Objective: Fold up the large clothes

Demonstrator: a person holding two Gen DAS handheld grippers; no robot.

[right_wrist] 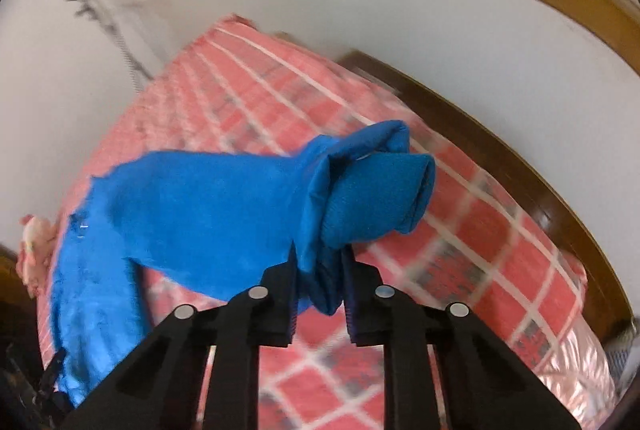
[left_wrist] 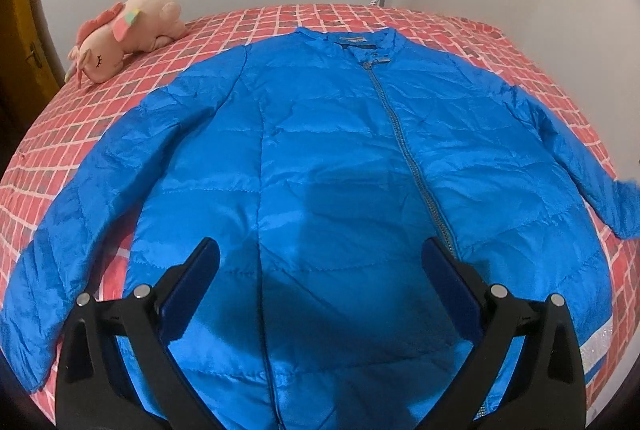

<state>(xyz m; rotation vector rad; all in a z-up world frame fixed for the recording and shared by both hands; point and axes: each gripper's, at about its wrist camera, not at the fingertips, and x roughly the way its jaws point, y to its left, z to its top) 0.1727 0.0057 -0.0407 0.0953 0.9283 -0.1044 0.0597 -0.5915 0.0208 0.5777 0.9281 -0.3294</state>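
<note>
Flat, zipped blue jacket (left_wrist: 320, 158) on checked bed (left_wrist: 100, 118); right sleeve (right_wrist: 360, 190) pinched, lifted.

A bed (left_wrist: 280, 26) with a red and white checked cover holds everything. A big blue jacket (left_wrist: 320, 158) lies flat on it, zipped up, sleeves spread out. A pink plush toy (left_wrist: 128, 30) lies near the far corner, apart from the jacket.
</note>
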